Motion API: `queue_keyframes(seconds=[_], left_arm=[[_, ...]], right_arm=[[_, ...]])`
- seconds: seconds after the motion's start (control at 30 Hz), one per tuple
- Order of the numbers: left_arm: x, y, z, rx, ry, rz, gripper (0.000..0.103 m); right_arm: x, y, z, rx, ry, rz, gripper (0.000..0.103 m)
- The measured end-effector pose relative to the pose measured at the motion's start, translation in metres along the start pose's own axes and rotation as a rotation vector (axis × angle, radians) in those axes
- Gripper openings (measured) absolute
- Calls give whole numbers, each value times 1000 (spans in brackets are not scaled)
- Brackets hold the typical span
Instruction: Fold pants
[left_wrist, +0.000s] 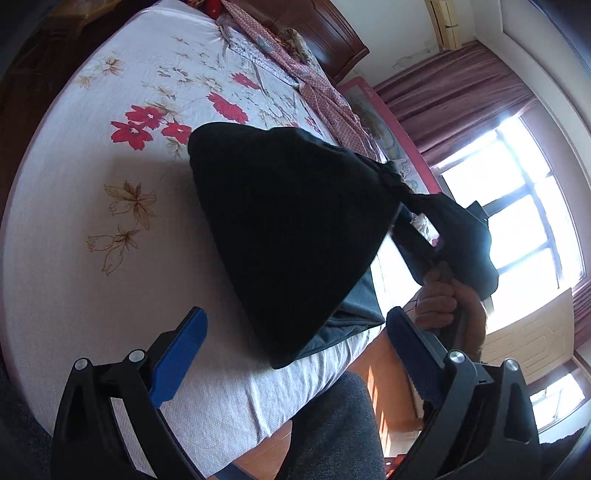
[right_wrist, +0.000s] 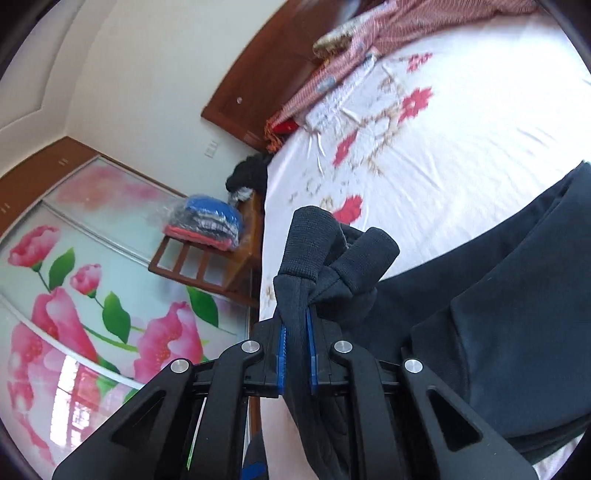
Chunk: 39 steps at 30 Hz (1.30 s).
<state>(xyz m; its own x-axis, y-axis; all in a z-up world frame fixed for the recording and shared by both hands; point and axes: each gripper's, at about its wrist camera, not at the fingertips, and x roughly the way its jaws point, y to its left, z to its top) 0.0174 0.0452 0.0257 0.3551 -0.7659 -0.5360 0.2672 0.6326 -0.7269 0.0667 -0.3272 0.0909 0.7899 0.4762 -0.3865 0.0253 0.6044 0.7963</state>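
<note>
Above the floral bed (left_wrist: 74, 221), dark, seemingly navy pants (left_wrist: 280, 236) bunched, pinched in right jaws; left jaws spread.

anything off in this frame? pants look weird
Yes. The dark pants hang bunched from one gathered end pinched in the right tongs, lower part draped on the floral bed sheet. The left tongs are open and empty, so nothing spreads them.

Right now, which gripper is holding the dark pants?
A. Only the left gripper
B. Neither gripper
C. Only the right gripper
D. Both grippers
C: in the right wrist view the right gripper is shut on a bunched end of the pants, while in the left wrist view the left gripper stands wide open with no cloth between its fingers.
</note>
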Motion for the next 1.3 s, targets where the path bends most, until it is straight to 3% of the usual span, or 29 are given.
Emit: queue_keyframes(seconds=[0.1,0.17,0.23,0.27,0.3,0.37,0.4,0.43,0.5,0.57,0.63,0.67,0.8,0.87,0.97,1.03,1.13,1.2,1.3], left_arm=[[7,-5,-2,25,28,1,98],[14,-6,-4,26,58,7,98],[22,-4,-5,12,89,20,98],[26,-2,-6,-1,104,22,98],[29,0,-7,-10,116,27,98],[34,0,-8,-10,143,48,98],[33,-2,-9,-2,145,57,98],[31,-4,-10,9,138,62,98],[28,-7,-9,17,121,69,98],[27,-7,-8,18,119,68,98],[28,-7,-9,20,129,76,98],[27,-7,-9,23,129,77,98],[21,-6,-9,17,105,73,98],[25,-2,-10,1,125,77,99],[29,-2,-11,15,144,96,99],[33,-8,-5,57,142,95,99],[46,-29,8,140,120,61,101],[68,-50,13,196,109,-9,101],[112,-86,6,328,138,-72,101]], right_arm=[[-73,-32,-4,-14,-182,-67,8],[-101,-65,-12,32,-244,-158,8],[-104,-118,-22,136,-191,-180,8],[-99,-148,-29,228,-155,-255,12],[-95,-173,-35,285,-128,-248,21],[-98,-195,-41,370,-160,-129,23],[-99,-194,-41,387,-173,-103,29],[-98,-188,-38,377,-183,-74,50],[-92,-175,-30,349,-176,-77,62],[-80,-167,-22,325,-159,-136,61],[-80,-161,-19,312,-152,-225,21],[-87,-157,-19,305,-181,-235,15],[-96,-176,-33,387,-192,-341,12],[-98,-190,-45,436,-217,-340,9],[-108,-170,-42,418,-197,-401,20],[-129,-150,-43,431,-247,-444,22],[-140,-119,-28,330,-348,-280,23],[-113,-114,-5,276,-303,-102,34],[-51,-133,14,331,-172,76,34]])
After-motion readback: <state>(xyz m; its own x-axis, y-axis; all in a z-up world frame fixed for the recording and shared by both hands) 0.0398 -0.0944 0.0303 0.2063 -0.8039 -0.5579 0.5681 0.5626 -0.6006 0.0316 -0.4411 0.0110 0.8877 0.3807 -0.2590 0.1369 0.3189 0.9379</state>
